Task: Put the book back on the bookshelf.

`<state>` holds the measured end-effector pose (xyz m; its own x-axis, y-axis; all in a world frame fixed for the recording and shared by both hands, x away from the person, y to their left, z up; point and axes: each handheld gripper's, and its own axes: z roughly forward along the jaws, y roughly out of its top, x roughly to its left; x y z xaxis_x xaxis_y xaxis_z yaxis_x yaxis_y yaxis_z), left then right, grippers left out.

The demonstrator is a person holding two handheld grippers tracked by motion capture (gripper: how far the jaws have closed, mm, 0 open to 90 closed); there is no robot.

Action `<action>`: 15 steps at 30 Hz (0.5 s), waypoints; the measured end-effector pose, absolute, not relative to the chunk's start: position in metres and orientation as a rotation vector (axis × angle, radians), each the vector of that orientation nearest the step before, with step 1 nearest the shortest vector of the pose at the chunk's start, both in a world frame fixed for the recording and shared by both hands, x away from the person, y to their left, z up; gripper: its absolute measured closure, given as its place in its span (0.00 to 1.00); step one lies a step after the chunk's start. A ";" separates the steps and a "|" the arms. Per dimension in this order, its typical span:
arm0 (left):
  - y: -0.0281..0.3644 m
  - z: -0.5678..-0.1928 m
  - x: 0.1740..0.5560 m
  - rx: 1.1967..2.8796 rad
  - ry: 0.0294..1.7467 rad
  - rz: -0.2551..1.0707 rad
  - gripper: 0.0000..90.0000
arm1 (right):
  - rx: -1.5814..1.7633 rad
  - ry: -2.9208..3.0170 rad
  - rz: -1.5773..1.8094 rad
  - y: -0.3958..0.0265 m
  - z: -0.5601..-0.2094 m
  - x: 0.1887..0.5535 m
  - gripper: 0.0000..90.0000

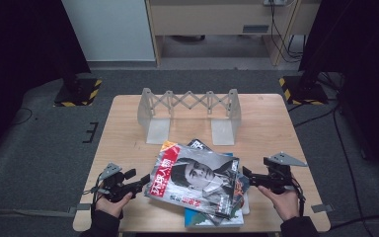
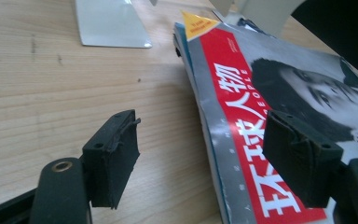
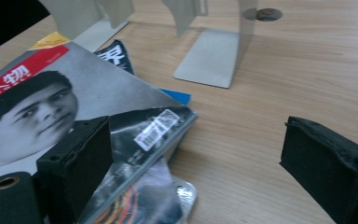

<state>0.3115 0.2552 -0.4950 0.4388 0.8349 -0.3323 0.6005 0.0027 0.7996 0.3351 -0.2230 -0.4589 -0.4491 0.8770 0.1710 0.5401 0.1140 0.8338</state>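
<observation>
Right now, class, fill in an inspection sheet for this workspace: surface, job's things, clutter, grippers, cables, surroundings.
Surface: wooden table, bare around the stack.
Job's things: magazine stack, askew, red-titled cover on top; expanding rack standing behind it.
Clutter: nothing seen.
Grippers: left gripper open, jaws astride the stack's left edge; right gripper open at the right edge.
Cables: floor cables right of the table.
Surroundings: grey carpet, two hazard-striped stand bases, wooden furniture behind.

Bare table at both sides – magazines block the middle

The magazine stack (image 1: pixel 197 185) fills the near centre; the folding rack (image 1: pixel 190 114) bars the far side – open wood between them, and beside each gripper.
</observation>
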 end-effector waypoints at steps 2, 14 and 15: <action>0.253 -0.497 0.312 1.716 1.250 0.288 0.29 | 1.367 2.055 1.287 -0.214 -0.460 0.333 0.10; 0.240 -0.508 0.315 1.806 1.214 0.204 0.32 | 1.321 2.140 1.296 -0.188 -0.470 0.330 0.09; 0.239 -0.508 0.315 1.813 1.207 0.200 0.32 | 1.317 2.158 1.306 -0.185 -0.471 0.329 0.10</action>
